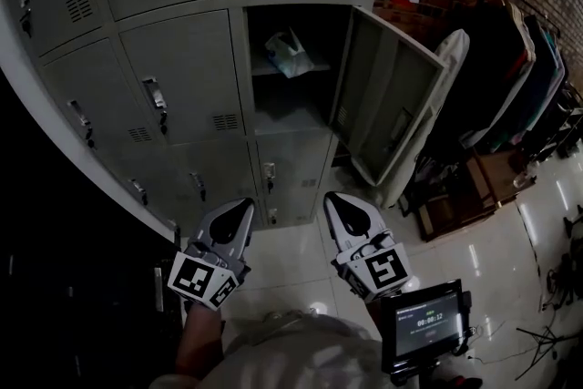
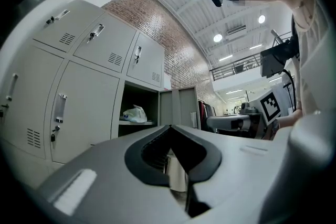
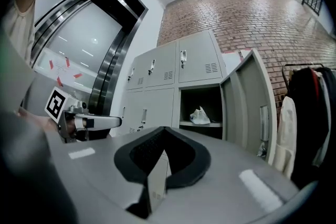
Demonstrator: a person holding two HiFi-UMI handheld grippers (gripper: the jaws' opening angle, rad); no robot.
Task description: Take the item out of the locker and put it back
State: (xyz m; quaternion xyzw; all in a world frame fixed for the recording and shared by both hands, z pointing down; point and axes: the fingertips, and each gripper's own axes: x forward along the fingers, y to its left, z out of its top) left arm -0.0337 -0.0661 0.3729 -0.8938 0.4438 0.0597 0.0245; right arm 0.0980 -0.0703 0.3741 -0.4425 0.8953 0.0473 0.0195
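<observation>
A white plastic bag point(image 1: 288, 55) lies on the shelf inside the one open grey locker point(image 1: 282, 118), whose door point(image 1: 387, 105) swings out to the right. Both grippers hang low in front of the lockers, well short of the opening. My left gripper point(image 1: 242, 205) is shut and holds nothing. My right gripper point(image 1: 333, 198) is also shut and empty. In the left gripper view the bag point(image 2: 134, 114) shows beyond the closed tips of the left gripper point(image 2: 169, 127). In the right gripper view the bag point(image 3: 200, 116) sits above the right gripper point(image 3: 165, 128).
Closed locker doors point(image 1: 182, 87) surround the open one. A white padded board point(image 1: 437, 96) leans behind the open door. A clothes rack point(image 1: 528, 77) and a wooden stand point(image 1: 474, 191) are at the right. A small screen point(image 1: 424, 323) is near my right arm.
</observation>
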